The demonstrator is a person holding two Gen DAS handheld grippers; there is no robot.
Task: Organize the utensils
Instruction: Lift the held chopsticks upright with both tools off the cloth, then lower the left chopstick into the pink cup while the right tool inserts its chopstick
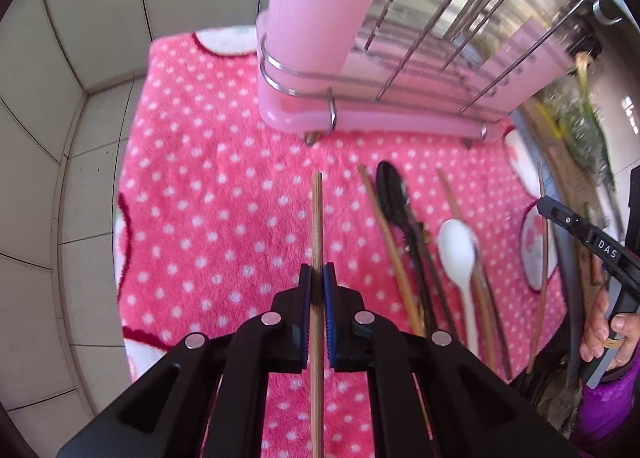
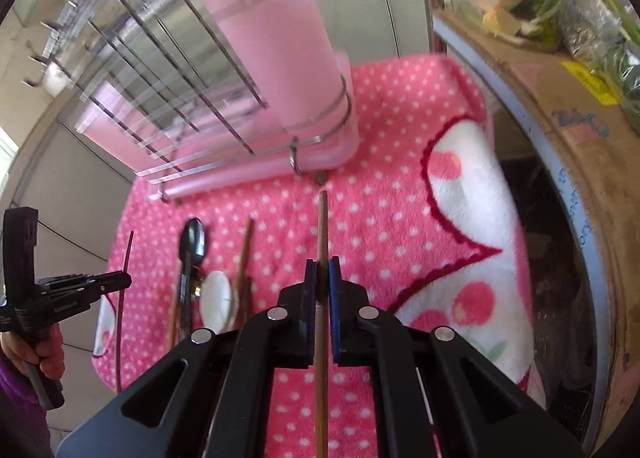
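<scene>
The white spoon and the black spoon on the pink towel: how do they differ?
The white spoon is pale with a wide bowl; the black spoon is dark with a narrower bowl. The black spoon's bowl lies nearer the pink rack than the white spoon's. Both lie flat on the towel, among chopsticks.

A home kitchen corner: pale wall tiles (image 1: 76, 106) at nine o'clock, a pink dish rack (image 1: 360, 58) with chrome wires at twelve, spoons and chopsticks on a pink polka-dot towel (image 1: 208, 186), bagged greens (image 2: 568, 10) on a cardboard box (image 2: 560, 98) at two.
</scene>
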